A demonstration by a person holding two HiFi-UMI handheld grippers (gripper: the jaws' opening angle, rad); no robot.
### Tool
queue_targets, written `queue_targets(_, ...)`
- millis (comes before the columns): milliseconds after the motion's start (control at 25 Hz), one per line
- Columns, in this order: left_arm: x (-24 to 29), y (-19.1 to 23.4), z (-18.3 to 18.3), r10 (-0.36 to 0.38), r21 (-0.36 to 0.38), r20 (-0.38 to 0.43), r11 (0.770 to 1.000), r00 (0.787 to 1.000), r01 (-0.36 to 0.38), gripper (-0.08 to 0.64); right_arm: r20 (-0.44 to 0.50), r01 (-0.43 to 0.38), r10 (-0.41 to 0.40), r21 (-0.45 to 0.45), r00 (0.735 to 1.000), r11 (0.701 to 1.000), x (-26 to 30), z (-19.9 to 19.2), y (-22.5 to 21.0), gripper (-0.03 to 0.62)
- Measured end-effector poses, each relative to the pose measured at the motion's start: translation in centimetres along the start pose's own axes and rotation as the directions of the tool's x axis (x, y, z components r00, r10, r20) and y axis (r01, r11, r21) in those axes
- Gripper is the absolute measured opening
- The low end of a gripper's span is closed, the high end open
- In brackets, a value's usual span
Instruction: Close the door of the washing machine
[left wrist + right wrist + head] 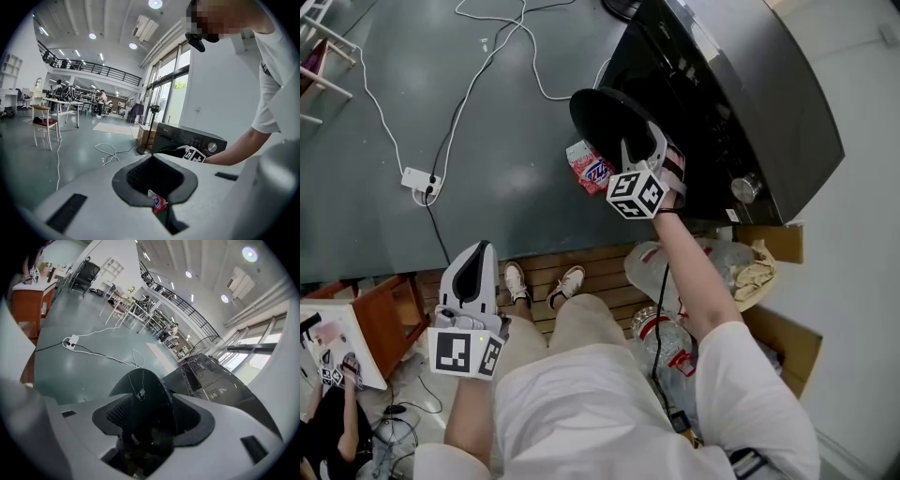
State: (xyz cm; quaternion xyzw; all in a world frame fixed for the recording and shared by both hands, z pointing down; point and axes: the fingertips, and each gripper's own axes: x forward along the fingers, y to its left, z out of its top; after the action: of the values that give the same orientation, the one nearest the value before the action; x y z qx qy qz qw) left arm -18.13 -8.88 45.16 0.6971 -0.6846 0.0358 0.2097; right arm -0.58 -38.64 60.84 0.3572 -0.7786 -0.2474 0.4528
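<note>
Right gripper (643, 142) stands with jaws apart astride the rim of the door (602, 117), not clamped that we can see; left gripper (481, 253) is closed on nothing. Print on the red-and-white packet (589, 169) and on the washer (731, 84) is too small for us to read; the door is round, dark and glossy, swung out from the washer's front; only the left gripper view shows the panel face-on, with its knob (212, 146).
</note>
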Motion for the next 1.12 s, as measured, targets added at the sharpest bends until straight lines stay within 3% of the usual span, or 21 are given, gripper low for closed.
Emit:
queue_targets(280,-0.1,0.5,-0.5,0.007,-0.003,-0.014,1.0,1.0,-0.007,0.006,-0.03,0.035,-0.037,-0.062,0.999,0.997,1.0,-0.8,-1.3,0.208)
queue_targets(440,0.0,0.5,-0.9,0.009,-0.005,-0.025,1.0,1.0,-0.009,0.006,-0.02,-0.031,0.029,-0.129,0.999,0.991,0.8,-1.4,1.5,0.193)
queue_targets(640,-0.3,0.8,-1.0,0.007,0.003,-0.027,1.0,1.0,-0.007,0.006,-0.16,-0.046,0.028,-0.11,0.987,0.993,2.8,-4.6,1.4,0.193)
queue_targets(1120,-1.4,1.1,-1.8,0.025,0.005,-0.039,1.0,0.999,-0.025,0.006,-0.262,-0.014,-0.002,-0.059,0.965,0.998,4.7,-6.3,-0.7,0.204)
